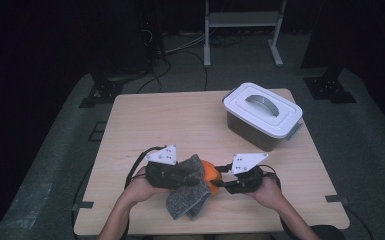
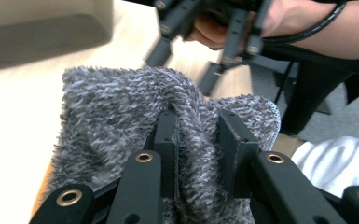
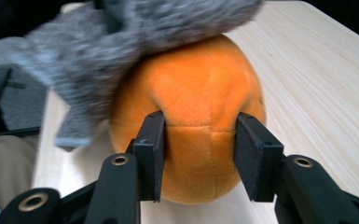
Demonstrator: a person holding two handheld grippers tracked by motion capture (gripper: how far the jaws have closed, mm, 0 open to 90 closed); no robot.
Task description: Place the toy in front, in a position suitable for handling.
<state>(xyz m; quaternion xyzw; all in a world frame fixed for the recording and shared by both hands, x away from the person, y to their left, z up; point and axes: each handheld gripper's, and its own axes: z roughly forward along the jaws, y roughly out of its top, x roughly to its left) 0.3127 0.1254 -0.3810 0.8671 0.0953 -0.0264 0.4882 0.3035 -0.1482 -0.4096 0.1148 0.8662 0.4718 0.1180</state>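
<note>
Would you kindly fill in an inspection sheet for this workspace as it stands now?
Surface: pale wooden table, bare at the far left.
Job's things: grey fuzzy cloth draped partly over an orange plush ball, near the front edge.
Clutter: lidded grey box at the far right.
Grippers: left gripper shut on the cloth; right gripper with its jaws against the ball's sides.
Cables: black cables on the floor behind the table; one trails from each gripper.
Surroundings: dark room, grey floor, metal frame beyond.
</note>
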